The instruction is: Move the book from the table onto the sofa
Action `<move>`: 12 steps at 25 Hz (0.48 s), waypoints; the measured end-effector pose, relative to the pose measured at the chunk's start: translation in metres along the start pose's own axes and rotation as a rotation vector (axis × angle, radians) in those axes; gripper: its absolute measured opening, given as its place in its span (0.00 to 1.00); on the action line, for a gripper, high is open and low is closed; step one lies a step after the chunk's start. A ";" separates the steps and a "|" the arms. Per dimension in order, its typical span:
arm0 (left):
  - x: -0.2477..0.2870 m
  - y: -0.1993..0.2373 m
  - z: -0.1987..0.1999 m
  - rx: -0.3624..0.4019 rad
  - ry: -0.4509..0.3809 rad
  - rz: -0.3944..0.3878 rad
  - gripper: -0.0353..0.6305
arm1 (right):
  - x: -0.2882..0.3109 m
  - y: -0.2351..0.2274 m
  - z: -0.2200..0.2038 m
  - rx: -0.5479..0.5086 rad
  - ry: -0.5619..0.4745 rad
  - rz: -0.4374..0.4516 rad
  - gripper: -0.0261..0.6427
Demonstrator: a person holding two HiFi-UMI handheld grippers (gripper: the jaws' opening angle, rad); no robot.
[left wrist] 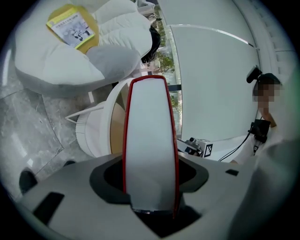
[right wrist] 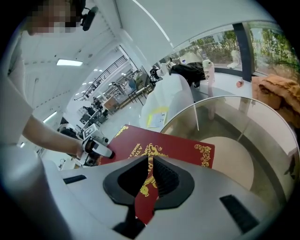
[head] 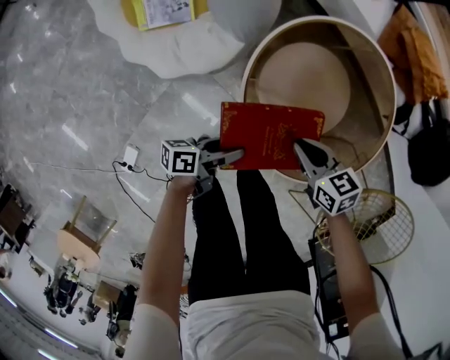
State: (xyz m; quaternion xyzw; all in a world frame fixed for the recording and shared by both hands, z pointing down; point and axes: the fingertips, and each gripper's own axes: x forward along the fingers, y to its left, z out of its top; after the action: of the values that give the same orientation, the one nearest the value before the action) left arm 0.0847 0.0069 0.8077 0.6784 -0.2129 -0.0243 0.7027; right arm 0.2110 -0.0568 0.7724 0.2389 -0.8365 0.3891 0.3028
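A red book (head: 271,137) with gold ornament is held flat in the air over the near rim of the round glass-topped table (head: 385,70). My left gripper (head: 235,156) is shut on its left edge; in the left gripper view the white page block (left wrist: 150,140) fills the gap between the jaws. My right gripper (head: 302,151) is shut on the book's near right corner, and the red cover (right wrist: 173,147) is pinched between its jaws. The white cushioned sofa (head: 183,49) lies beyond, at the upper left, with a yellow booklet (head: 165,10) on it.
A gold wire basket (head: 376,218) stands on the floor at my right. A black bag (head: 429,151) and an orange cloth (head: 411,49) lie at the far right. A power strip (head: 130,156) with cables lies on the marble floor at the left.
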 end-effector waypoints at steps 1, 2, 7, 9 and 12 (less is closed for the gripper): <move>-0.001 -0.002 0.001 0.000 -0.018 0.000 0.41 | -0.002 0.002 0.003 -0.007 -0.002 0.001 0.11; -0.003 -0.006 0.002 -0.001 -0.036 -0.002 0.41 | -0.005 0.005 0.006 -0.015 -0.002 0.003 0.11; -0.015 -0.021 0.010 -0.012 -0.105 -0.012 0.41 | -0.012 0.017 0.021 -0.051 -0.014 0.012 0.11; -0.020 -0.024 0.017 -0.021 -0.132 -0.009 0.41 | -0.010 0.017 0.029 -0.065 -0.011 0.014 0.11; -0.023 -0.030 0.027 -0.038 -0.175 -0.020 0.41 | -0.008 0.014 0.038 -0.072 -0.002 0.011 0.11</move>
State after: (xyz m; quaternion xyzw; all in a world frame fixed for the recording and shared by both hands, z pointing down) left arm 0.0621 -0.0139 0.7725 0.6622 -0.2662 -0.0948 0.6940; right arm 0.1954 -0.0772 0.7399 0.2237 -0.8515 0.3604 0.3081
